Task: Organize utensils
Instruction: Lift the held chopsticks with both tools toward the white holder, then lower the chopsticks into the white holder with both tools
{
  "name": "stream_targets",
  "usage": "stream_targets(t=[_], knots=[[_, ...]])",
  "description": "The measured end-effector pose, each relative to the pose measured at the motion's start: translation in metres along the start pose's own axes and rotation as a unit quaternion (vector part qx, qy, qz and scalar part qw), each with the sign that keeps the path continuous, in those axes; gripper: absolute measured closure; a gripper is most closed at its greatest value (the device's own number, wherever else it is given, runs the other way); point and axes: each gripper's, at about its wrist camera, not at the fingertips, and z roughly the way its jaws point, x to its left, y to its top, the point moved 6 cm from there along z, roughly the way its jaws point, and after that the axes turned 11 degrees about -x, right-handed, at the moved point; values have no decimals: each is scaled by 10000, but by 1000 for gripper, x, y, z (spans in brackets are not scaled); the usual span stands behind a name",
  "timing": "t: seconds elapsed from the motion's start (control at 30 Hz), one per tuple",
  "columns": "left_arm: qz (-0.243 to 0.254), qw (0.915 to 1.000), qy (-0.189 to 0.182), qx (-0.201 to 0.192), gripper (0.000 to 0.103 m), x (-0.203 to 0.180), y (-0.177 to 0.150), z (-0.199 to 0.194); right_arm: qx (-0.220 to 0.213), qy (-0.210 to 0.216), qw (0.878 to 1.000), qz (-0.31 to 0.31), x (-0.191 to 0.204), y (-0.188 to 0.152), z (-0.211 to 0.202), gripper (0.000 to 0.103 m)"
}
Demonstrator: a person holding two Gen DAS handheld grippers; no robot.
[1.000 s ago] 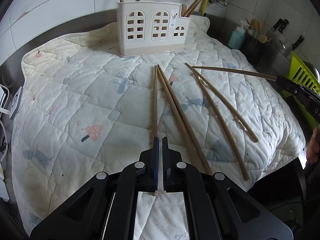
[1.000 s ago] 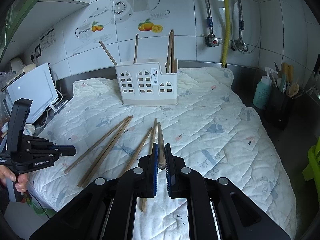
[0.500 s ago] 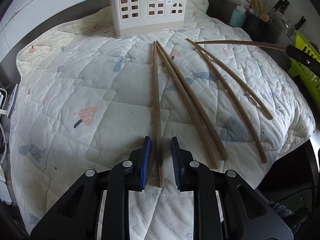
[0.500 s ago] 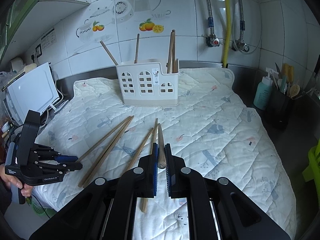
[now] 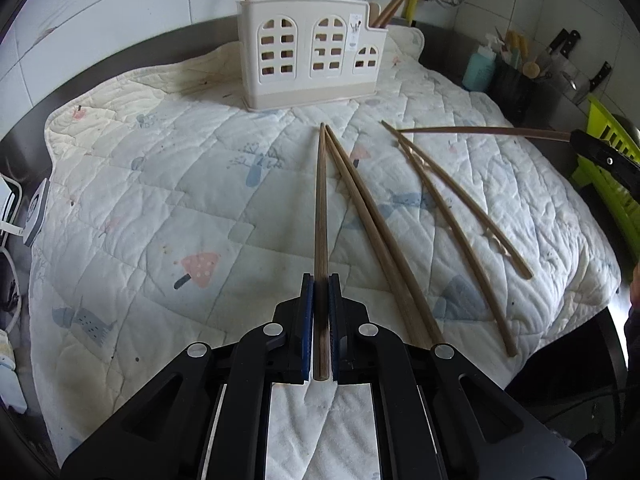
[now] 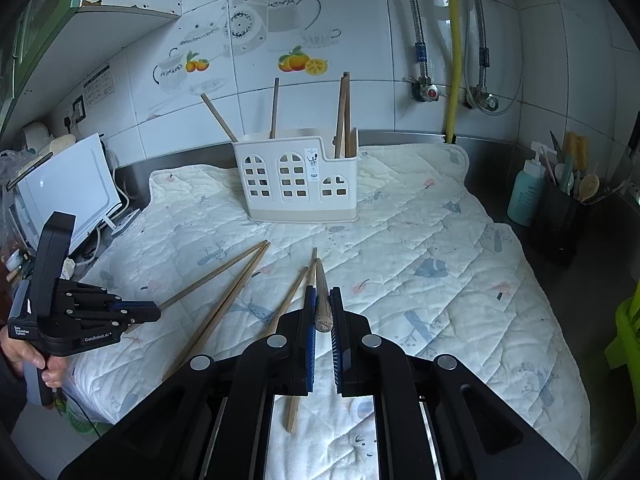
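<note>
My left gripper (image 5: 321, 280) is shut on the near end of a long wooden chopstick (image 5: 321, 208) that points toward the white utensil holder (image 5: 312, 50). Several more chopsticks (image 5: 372, 220) lie to its right on the quilted mat (image 5: 140, 208). My right gripper (image 6: 322, 294) is shut on another chopstick (image 6: 322, 300) and holds it above the mat, pointing forward. It shows in the left wrist view (image 5: 576, 138) at the right edge. The holder (image 6: 298, 182) stands at the back with several chopsticks upright in it.
A teal soap bottle (image 6: 527, 192) and a black utensil cup (image 6: 564, 216) stand at the right on the steel counter. A white appliance (image 6: 66, 188) sits at the left. Knives (image 5: 560, 50) and a green rack (image 5: 608, 148) are at the far right. The tiled wall carries pipes (image 6: 454, 48).
My left gripper opened around the chopstick on the mat, then shut on it again and drew back up. My right gripper held its chopstick almost still.
</note>
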Motion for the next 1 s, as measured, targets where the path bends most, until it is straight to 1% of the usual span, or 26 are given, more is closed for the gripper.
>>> stream_targets(t=[0.2, 0.53, 0.7, 0.83, 1.0], knots=[[-91, 9989, 56, -450, 98, 4, 24, -15, -195, 51, 9997, -101, 2, 23, -1, 96], [-86, 9962, 134, -862, 98, 9, 58, -17, -404, 203, 9986, -278, 7, 65, 8, 96], [-166, 9922, 157, -1227, 98, 10, 75, -20, -487, 271, 9980, -308, 8, 82, 15, 96], [-57, 9872, 246, -1573, 98, 7, 85, -20, -548, 293, 9976, -303, 10, 90, 18, 96], [-109, 9867, 221, -1608, 98, 8, 89, -16, -605, 266, 9972, -349, 10, 97, 19, 96]])
